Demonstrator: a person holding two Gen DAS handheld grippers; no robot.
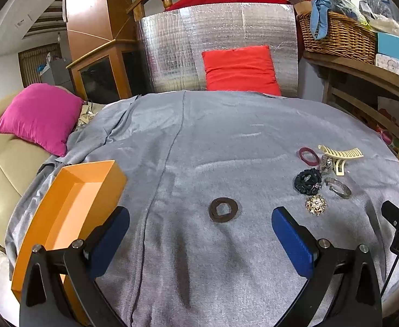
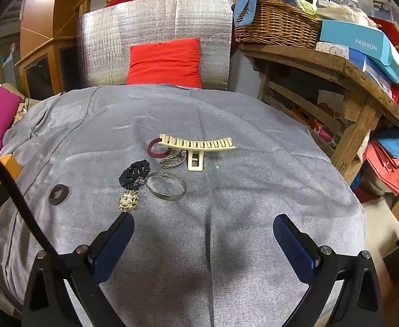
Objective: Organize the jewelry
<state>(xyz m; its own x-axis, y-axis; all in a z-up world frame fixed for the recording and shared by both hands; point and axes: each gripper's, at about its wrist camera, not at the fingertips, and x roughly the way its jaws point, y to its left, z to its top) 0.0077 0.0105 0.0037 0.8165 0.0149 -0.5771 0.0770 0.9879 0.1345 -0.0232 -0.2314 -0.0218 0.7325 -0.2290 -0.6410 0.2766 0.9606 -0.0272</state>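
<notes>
Jewelry pieces (image 2: 156,174) lie clustered ahead of the right gripper (image 2: 203,234), left gripper (image 1: 200,226) beside the orange box (image 1: 71,204); both jaws apart, empty.

The left gripper (image 1: 200,227) hangs over a grey blanket (image 1: 226,141) with its blue pads spread wide and nothing between them. A dark brown hair tie (image 1: 223,209) lies just ahead of the gap. An orange box (image 1: 71,207) sits open at the left. To the right cluster a maroon hair tie (image 1: 308,156), cream claw clip (image 1: 339,156), black scrunchie (image 1: 307,181), silver bangle (image 1: 338,187) and gold brooch (image 1: 316,204).
</notes>
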